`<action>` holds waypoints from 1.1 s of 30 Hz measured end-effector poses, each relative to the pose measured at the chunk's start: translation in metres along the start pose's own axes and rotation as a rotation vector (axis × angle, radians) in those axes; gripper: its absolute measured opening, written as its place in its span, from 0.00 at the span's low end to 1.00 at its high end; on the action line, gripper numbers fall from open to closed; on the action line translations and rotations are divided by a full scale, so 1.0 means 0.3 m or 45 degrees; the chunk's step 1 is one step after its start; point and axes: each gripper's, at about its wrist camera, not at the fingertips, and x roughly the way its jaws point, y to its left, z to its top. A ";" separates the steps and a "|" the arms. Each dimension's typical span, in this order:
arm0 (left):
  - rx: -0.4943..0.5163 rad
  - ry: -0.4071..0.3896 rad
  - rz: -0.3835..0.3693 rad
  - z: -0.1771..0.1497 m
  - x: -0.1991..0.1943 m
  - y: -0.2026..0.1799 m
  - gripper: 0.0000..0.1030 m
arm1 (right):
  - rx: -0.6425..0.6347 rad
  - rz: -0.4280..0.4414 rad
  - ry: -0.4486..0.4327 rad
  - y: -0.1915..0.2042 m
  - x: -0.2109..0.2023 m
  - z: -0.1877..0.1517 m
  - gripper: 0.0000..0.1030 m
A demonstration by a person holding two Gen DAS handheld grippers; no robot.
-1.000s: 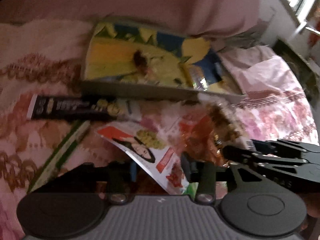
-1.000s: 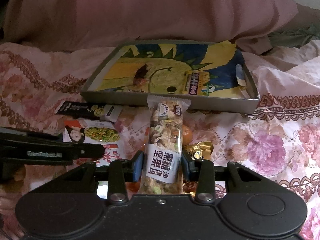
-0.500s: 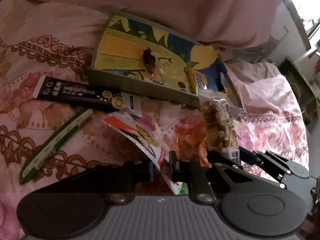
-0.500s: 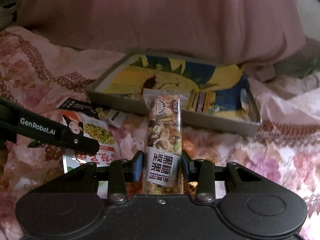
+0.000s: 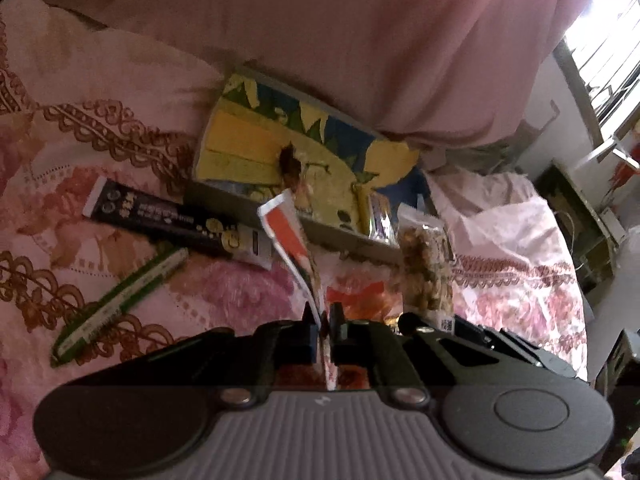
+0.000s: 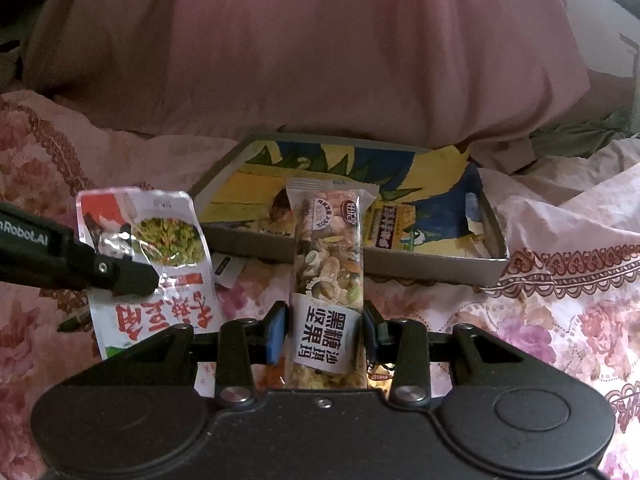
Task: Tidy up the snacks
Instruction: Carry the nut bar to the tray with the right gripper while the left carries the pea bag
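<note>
Compared with one second ago, the white and red snack pouch (image 5: 289,240) is no longer lying flat on the bedspread (image 5: 100,152); it is now lifted and is seen edge-on in the left wrist view. The jaws of the left gripper (image 5: 325,322) have just been closing, and its fingers are now clamped on the lower edge of this pouch. The nut bar (image 6: 329,276) is kept as before between the fingers of the right gripper (image 6: 326,332), which press on its two sides; it stands upright in front of the tray.

The shallow grey tray (image 6: 432,268) lies on the bedspread, below a pink pillow (image 6: 320,40). Its bottom is covered by a yellow and blue picture. Inside it, a small yellow packet (image 6: 386,230) is seen near the front wall, to the right of the nut bar. A dark brown spot is also seen on the tray bottom; what it is cannot be told.

In the left wrist view a long black sachet (image 5: 176,222) and a green and white stick (image 5: 120,304) are shown on the bedspread, left of the pouch, and an orange wrapper (image 5: 362,298) just behind the fingers. These are mostly hidden in the right wrist view. Only in the right wrist view is the printed front of the pouch shown, with green food on it.
</note>
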 end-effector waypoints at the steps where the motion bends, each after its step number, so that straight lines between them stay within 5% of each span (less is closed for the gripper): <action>1: 0.000 -0.013 -0.005 0.001 -0.006 0.001 0.04 | 0.005 0.003 -0.007 -0.002 -0.002 0.000 0.39; 13: -0.012 -0.111 -0.047 0.016 -0.045 -0.003 0.04 | 0.023 0.014 -0.053 -0.010 -0.007 0.005 0.39; 22: 0.011 -0.262 -0.078 0.174 -0.052 -0.059 0.04 | 0.062 0.040 -0.114 -0.057 0.067 0.123 0.39; 33: -0.103 -0.367 -0.130 0.341 0.168 -0.022 0.04 | 0.189 0.083 -0.169 -0.173 0.280 0.294 0.39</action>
